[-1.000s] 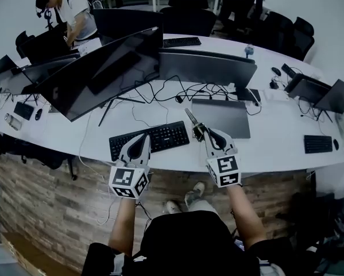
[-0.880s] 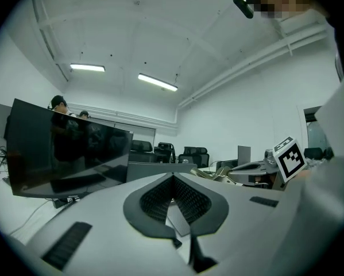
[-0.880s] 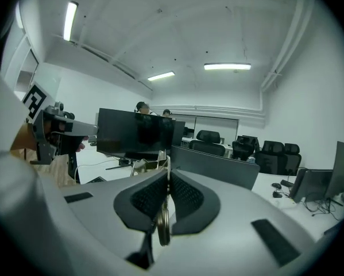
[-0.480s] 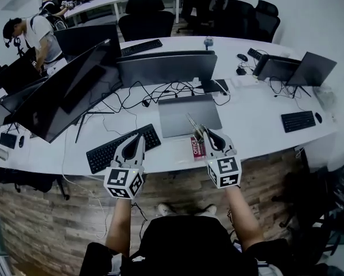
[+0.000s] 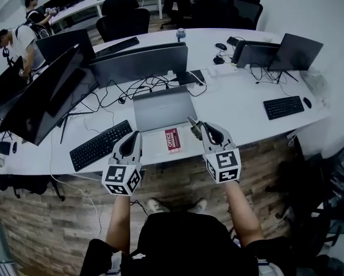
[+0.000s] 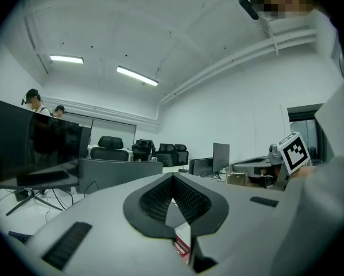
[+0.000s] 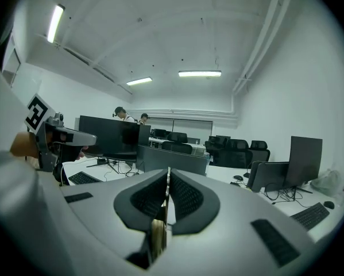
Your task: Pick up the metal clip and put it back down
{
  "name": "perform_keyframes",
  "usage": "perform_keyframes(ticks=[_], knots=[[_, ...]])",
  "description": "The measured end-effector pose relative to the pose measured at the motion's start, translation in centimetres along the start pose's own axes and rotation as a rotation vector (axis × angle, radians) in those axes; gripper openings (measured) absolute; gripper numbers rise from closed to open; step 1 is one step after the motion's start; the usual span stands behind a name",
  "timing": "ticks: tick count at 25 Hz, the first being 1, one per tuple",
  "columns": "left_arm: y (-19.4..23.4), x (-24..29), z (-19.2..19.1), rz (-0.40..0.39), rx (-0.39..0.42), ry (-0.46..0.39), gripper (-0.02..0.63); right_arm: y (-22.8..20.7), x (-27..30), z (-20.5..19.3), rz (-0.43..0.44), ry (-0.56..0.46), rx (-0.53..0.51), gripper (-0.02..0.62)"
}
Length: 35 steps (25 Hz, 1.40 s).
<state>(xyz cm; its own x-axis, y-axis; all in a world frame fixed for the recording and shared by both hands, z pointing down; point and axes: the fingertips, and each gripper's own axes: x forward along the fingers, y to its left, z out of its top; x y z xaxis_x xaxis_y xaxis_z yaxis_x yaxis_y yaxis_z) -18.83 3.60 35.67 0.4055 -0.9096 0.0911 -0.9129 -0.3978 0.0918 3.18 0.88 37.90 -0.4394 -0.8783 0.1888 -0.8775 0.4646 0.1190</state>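
Observation:
The metal clip (image 5: pixel 192 125) is a thin silvery piece that sticks out forward and to the left from the tips of my right gripper (image 5: pixel 203 127), which is shut on it above the front edge of the white desk (image 5: pixel 235 119). In the right gripper view a brassy strip of the clip (image 7: pixel 157 234) shows low between the closed jaws of the right gripper (image 7: pixel 168 171). My left gripper (image 5: pixel 135 134) hovers over the desk's front edge to the left, shut with nothing in it. In the left gripper view the left gripper (image 6: pixel 172 177) has its tips touching.
A red box (image 5: pixel 173 139) lies on the desk between the grippers, in front of a grey flat slab (image 5: pixel 160 105). A black keyboard (image 5: pixel 100 144) lies to the left, with monitors (image 5: pixel 140 62) and cables (image 5: pixel 126 91) behind it. A second keyboard (image 5: pixel 283 106) lies at right. A person (image 5: pixel 14 42) stands far left.
Both grippers have travelled to the right along the desk, from over the black keyboard to either side of the red box. The right one still holds the clip.

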Motion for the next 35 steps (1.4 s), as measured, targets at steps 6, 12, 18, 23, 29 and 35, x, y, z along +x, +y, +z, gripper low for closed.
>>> perform_keyframes(ticks=[6,12,18,23,29,35], knots=[[-6.2,2.0,-0.3,-0.028,0.007,0.007,0.009,-4.6,-3.6,-0.5,-0.013,-0.018,0.012,0.028],[-11.8,4.7,-0.2,-0.074,0.012,-0.007,0.01,-9.3,-6.9,-1.2,-0.048,-0.032,0.017,0.028],[-17.8,8.2,-0.5,-0.136,0.018,-0.007,0.01,-14.7,-10.2,-2.2,-0.098,-0.036,0.026,0.028],[-22.3,10.6,-0.7,-0.184,0.026,-0.007,0.009,-18.5,-12.5,-3.5,-0.131,-0.033,0.042,0.028],[-26.4,12.5,-0.8,-0.223,0.029,-0.008,0.011,-21.7,-14.6,-4.8,-0.159,-0.033,0.059,0.028],[-28.6,13.9,-1.3,-0.26,0.035,0.01,0.01,-23.9,-15.4,-5.6,-0.188,-0.033,0.085,0.028]])
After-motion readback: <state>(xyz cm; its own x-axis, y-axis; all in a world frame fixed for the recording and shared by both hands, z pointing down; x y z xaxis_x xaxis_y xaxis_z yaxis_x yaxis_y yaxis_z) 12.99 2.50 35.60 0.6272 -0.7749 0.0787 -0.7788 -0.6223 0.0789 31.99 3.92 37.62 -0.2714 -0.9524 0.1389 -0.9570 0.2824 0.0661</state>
